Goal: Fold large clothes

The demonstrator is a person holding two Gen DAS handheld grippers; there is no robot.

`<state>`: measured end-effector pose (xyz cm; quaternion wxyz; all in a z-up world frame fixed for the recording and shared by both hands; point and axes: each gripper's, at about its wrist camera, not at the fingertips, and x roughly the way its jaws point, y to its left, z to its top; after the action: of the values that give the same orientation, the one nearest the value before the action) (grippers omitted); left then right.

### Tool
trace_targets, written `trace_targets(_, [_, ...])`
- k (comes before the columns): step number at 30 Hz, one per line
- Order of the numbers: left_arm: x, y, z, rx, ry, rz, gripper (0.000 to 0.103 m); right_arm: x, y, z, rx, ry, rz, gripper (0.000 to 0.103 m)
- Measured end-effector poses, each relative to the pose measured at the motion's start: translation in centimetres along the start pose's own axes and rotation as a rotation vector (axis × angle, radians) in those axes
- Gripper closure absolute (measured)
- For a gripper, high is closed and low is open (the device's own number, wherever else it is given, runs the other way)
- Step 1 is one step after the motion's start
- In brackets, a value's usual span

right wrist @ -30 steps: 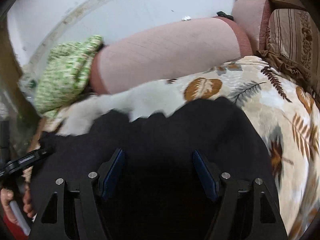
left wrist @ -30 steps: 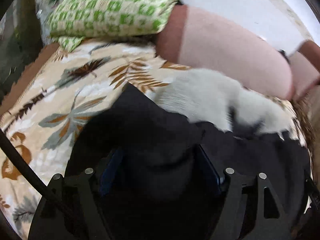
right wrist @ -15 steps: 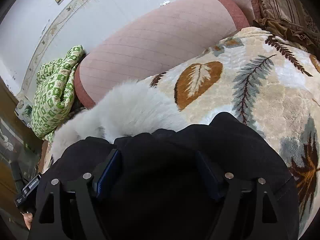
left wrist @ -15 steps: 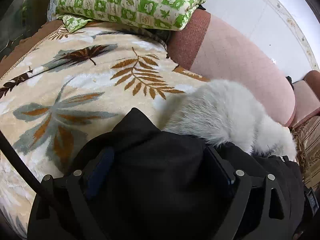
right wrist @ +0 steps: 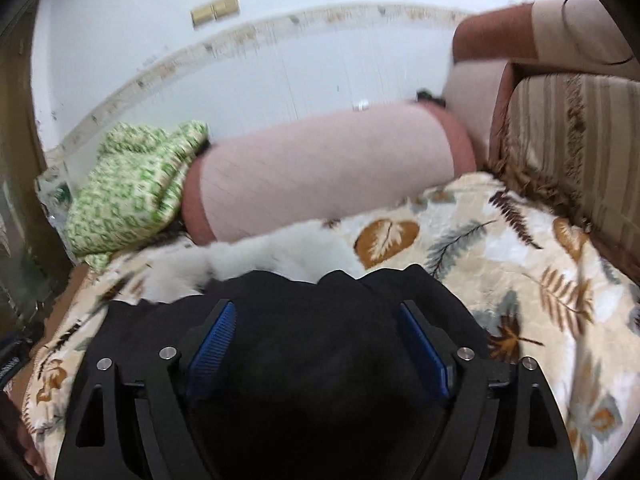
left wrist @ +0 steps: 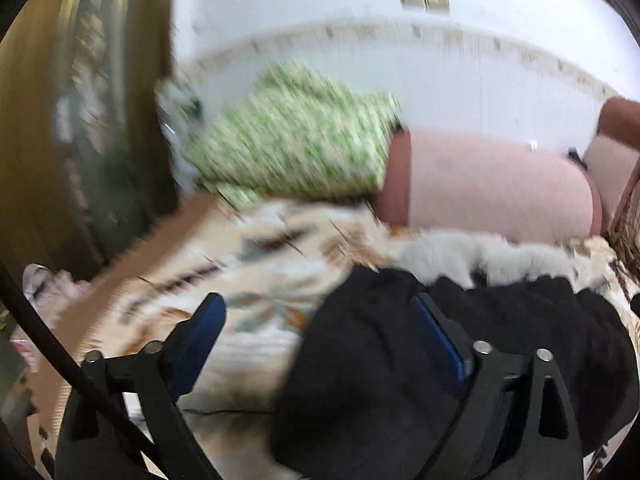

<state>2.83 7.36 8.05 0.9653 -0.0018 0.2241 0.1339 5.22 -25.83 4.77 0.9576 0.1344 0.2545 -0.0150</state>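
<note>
A black garment with a white fur trim lies on the leaf-patterned blanket. In the left wrist view the garment (left wrist: 460, 360) is at the lower right, its fur trim (left wrist: 460, 256) along the far edge. My left gripper (left wrist: 320, 328) is open and empty, over the garment's left edge and the blanket. In the right wrist view the garment (right wrist: 312, 360) fills the space between my fingers, with the fur trim (right wrist: 280, 256) beyond. My right gripper (right wrist: 316, 332) is open, its blue pads spread wide above the black cloth.
The leaf-patterned blanket (right wrist: 520, 280) covers a sofa seat. A pink bolster (right wrist: 328, 176) and a green checked pillow (right wrist: 132, 196) lie at the back by the white wall. A striped backrest (right wrist: 580, 140) stands right. A dark cabinet (left wrist: 60, 140) stands left.
Both grippers have pulled back and up from the garment. The left gripper swung left, off the black cloth, with motion blur. Both sets of jaws stay open.
</note>
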Motion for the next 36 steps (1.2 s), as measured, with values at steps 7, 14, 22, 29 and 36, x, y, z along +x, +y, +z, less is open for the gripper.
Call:
trace_targets(7, [-9.4,5.4,-1.1,-0.107,-0.149,0.09,0.003,-7.2,0.8,-4.3,-0.079,-0.098,-0.052,0.006])
trace_targets(14, [-11.8,5.0,-0.3,-0.077,-0.114,0.004,0.003,-9.1,-1.3,-4.9,-0.073,-0.103,-0.167,0.005])
trace_targets(22, [-7.4,-0.4,0.3,-0.075,-0.097,-0.142,0.003,-4.7,-1.9,-2.2,-0.193,-0.079,-0.304,0.0])
trace_targets(29, [-3.7,-0.6,-2.8,-0.115,-0.1,-0.113,0.003,-2.2,-1.0,-4.2,-0.195,-0.012,-0.215,0.0])
trace_targets(36, [0.2,-0.8,-3.7,-0.068,0.057,-0.073,0.003,-3.4,3.2,-5.9,-0.358,-0.107,-0.221,0.0])
